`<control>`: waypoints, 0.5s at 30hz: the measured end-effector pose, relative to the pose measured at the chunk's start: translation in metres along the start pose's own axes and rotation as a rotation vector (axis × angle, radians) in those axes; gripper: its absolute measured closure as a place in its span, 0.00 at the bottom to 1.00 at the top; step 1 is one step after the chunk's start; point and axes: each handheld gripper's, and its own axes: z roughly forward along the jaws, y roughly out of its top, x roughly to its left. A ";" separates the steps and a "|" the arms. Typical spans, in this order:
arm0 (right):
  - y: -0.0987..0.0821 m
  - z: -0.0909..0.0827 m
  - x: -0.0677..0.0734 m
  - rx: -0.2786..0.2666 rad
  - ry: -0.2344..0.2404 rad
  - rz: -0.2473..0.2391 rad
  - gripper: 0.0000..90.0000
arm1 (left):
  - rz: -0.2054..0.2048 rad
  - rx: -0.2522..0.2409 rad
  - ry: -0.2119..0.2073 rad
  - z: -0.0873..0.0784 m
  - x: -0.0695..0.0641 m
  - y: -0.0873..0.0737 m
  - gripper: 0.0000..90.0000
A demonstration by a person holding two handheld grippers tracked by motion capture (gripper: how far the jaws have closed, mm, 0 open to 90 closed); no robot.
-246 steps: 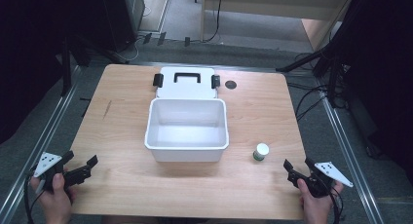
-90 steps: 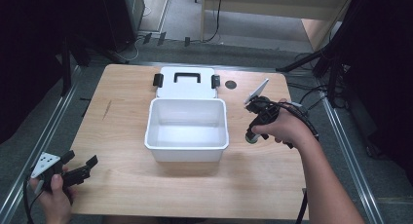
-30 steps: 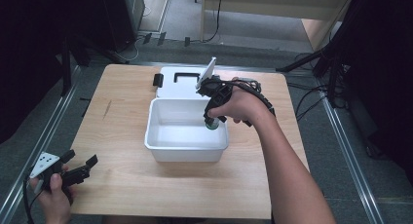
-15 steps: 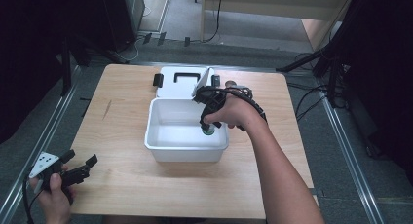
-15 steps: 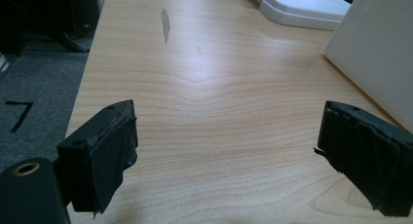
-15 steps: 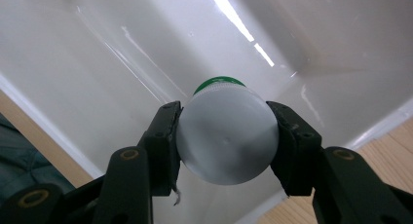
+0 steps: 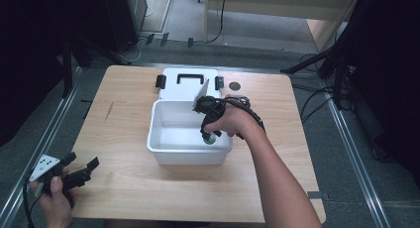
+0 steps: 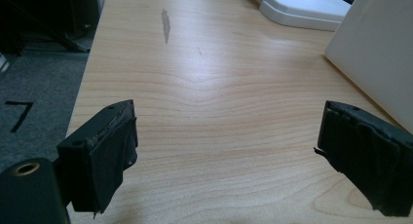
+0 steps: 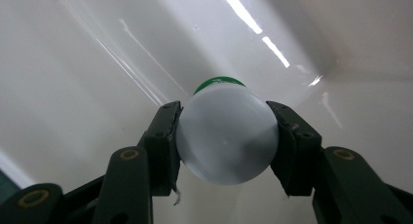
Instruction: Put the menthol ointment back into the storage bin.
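Note:
A small green jar with a white cap (image 9: 226,136) sits between the jaws of my right gripper (image 9: 226,143), which is shut on it. That gripper (image 7: 208,135) reaches down into the white plastic box (image 7: 171,152) at the table's middle, holding the jar (image 7: 210,139) low in the box's right front part. The box's white lid (image 7: 187,84) with a black handle lies flat behind it. My left gripper (image 7: 79,173) rests open at the table's front left corner, its pads (image 8: 114,151) wide apart over bare wood.
The light wooden table (image 7: 124,193) has bare room left, right and in front of the box. A small dark round hole (image 7: 235,85) sits near the back edge. The box's white wall (image 8: 375,48) rises at the right of the left gripper view.
My right gripper took the jar from the table right of the box, carried it over the rim and has lowered it into the box. The left gripper has stayed put.

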 end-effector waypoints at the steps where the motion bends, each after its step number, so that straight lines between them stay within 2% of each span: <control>1: 0.000 0.002 0.000 0.006 -0.002 -0.004 0.57 | 0.002 0.001 0.000 0.000 0.000 0.000 0.09; 15: 0.000 0.023 0.000 0.020 0.011 -0.002 0.57 | -0.001 0.003 0.001 0.000 0.000 0.000 0.09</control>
